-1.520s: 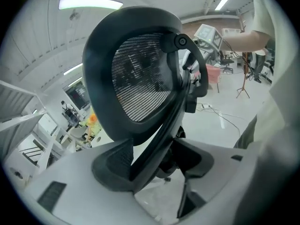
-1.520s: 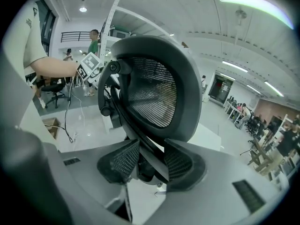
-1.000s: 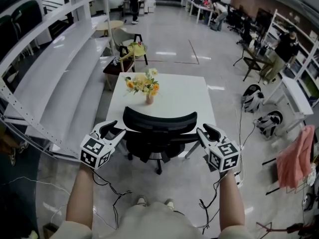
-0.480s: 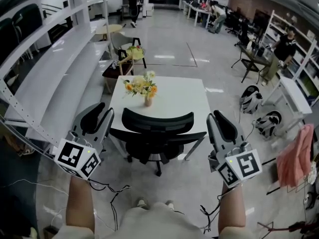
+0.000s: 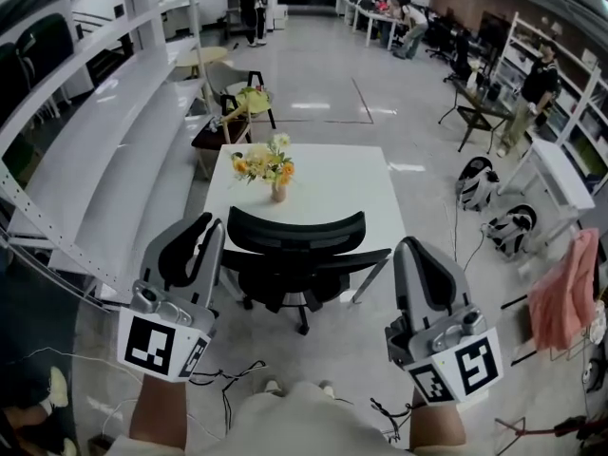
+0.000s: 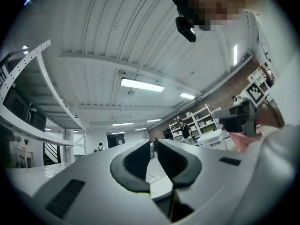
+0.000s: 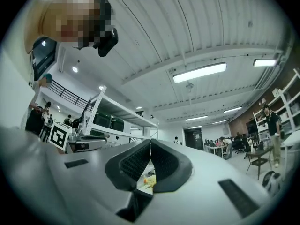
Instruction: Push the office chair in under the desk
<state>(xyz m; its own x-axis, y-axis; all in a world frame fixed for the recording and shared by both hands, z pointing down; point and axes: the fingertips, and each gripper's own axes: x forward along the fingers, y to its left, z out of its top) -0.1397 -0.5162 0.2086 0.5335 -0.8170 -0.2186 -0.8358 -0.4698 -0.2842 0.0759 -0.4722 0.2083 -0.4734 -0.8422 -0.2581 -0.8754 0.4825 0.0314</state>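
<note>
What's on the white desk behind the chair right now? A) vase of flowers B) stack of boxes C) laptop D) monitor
A: a small vase of flowers, yellow and white, stands on the white desk just beyond the office chair.

A vase of yellow flowers (image 5: 275, 180) stands near white shelving (image 5: 100, 155).

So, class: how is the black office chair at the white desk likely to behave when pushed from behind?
The office chair probably rolls readily: it stands on a splayed base on a glossy floor. Pushed off-centre at its curved backrest, it may swivel rather than travel straight. A bump against the desk could wobble the flower vase.
</note>
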